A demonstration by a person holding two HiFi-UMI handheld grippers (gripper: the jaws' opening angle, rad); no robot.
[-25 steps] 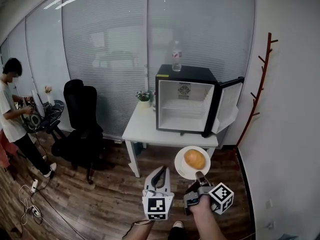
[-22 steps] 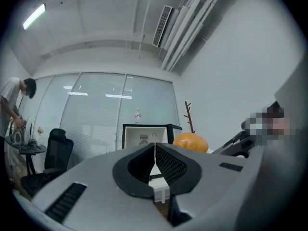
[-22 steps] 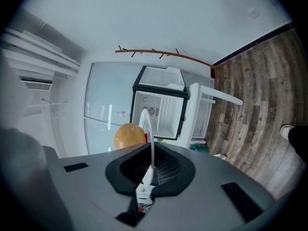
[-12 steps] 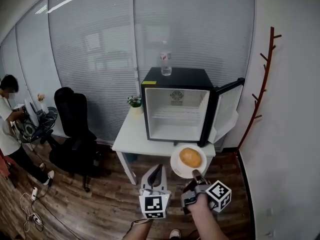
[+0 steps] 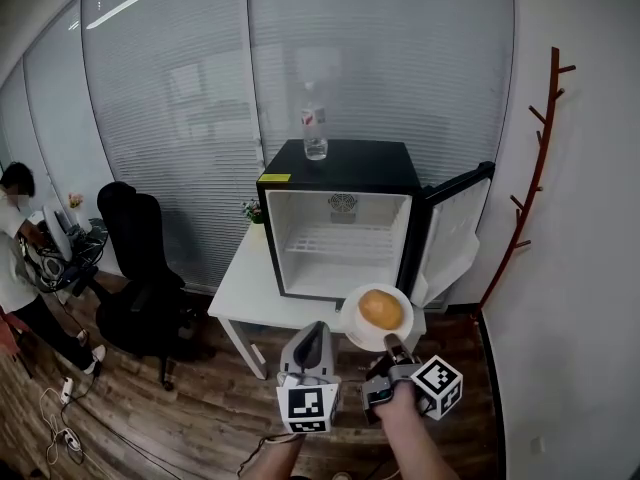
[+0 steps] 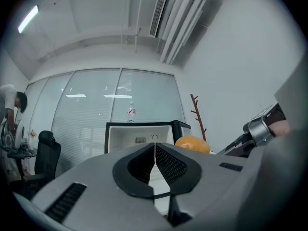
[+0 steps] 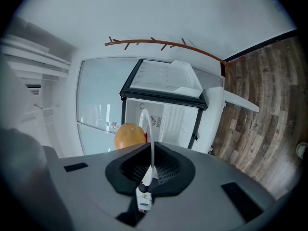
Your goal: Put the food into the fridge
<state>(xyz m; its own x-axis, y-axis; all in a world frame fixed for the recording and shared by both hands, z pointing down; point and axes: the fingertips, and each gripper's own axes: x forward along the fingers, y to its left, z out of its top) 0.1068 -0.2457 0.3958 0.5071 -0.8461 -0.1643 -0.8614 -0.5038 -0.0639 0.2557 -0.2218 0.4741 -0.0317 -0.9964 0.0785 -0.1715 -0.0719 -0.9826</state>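
Note:
A round orange-brown bun (image 5: pixel 380 309) lies on a white plate (image 5: pixel 353 326). My right gripper (image 5: pixel 392 346) is shut on the plate's near rim and holds it out level in front of the black mini fridge (image 5: pixel 340 173). The fridge door (image 5: pixel 455 223) stands swung open to the right, showing white shelves inside. In the right gripper view the plate (image 7: pixel 152 124) runs edge-on between the jaws, with the bun (image 7: pixel 129 135) to its left. My left gripper (image 5: pixel 315 334) hangs beside the plate, shut and holding nothing. The bun (image 6: pixel 192 143) shows past it in the left gripper view.
The fridge stands on a white table (image 5: pixel 245 288), with a clear bottle (image 5: pixel 314 121) on top. A black office chair (image 5: pixel 140 258) and a person (image 5: pixel 15 238) are at the left. A red-brown coat rack (image 5: pixel 535 158) leans on the right wall. Cables (image 5: pixel 60 403) lie on the wood floor.
Both grippers and the plate with the bun have come closer to the fridge, which now looks larger. The plate now overlaps the table's front edge in the head view.

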